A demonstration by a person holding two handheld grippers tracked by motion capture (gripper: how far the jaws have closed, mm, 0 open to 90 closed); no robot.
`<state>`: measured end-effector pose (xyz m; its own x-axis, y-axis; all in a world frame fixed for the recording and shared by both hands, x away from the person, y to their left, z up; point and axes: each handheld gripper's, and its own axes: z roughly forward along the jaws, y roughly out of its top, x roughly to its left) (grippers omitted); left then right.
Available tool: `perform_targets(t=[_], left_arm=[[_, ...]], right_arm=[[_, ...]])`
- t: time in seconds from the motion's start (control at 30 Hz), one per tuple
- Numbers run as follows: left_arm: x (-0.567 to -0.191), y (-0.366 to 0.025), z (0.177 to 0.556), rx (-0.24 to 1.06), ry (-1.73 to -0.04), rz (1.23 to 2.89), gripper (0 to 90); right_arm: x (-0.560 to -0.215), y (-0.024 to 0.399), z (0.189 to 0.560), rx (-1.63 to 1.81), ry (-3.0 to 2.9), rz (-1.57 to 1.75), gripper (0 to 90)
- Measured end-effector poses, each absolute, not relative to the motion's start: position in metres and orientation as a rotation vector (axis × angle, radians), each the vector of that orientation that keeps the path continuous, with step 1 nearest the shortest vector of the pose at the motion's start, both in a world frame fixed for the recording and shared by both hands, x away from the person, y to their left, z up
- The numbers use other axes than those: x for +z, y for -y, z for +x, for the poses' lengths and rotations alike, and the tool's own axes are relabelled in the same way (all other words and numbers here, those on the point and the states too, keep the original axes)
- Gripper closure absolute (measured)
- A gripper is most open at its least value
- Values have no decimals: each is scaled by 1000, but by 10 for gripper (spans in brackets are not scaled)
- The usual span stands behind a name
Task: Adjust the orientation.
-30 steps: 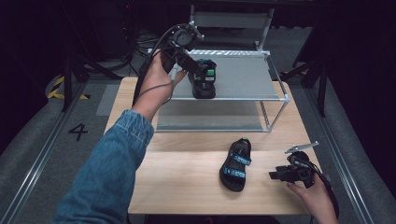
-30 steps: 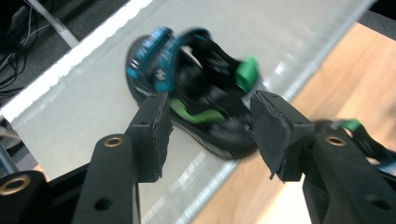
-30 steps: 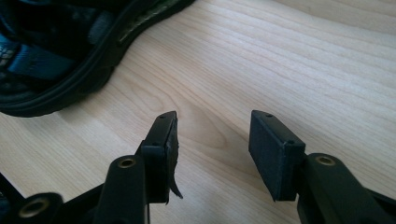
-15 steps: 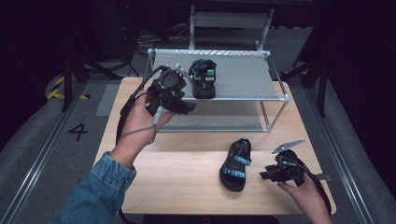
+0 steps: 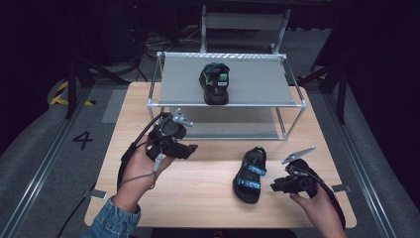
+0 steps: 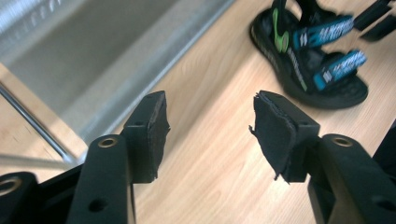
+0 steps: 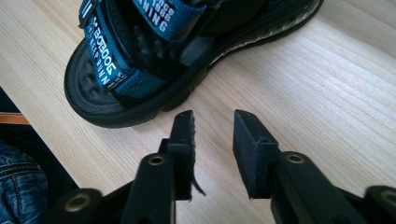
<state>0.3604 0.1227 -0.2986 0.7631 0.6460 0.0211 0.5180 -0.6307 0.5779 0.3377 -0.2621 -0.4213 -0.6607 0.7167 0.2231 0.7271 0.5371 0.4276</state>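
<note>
1. Right claw: its jaws have just been closing, now narrow, with only bare desk between them.
2. Just ahead of it lies the sandal, untouched.
3. Left claw: wide, empty, the sandal well ahead.
4. Beyond stands the rack.

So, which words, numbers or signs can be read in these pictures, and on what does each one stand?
"4": dark numeral on the grey floor left of the table.
White print on the blue straps of the sandal on the table: upside down and partly hidden, not readable with certainty.
Label on the sandal on the rack: too small.
</note>
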Motion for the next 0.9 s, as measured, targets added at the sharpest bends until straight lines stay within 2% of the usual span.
perform_targets(t=[0.37,0.9], left_arm=[[-325,-145,367,302,-949,2443,401],[-334,-163,365,266,-1002,2465,396]], right_arm=[[-429,241,340,-701,2736,-1189,838],[-433,204,342,-673,2766,-1040,866]])
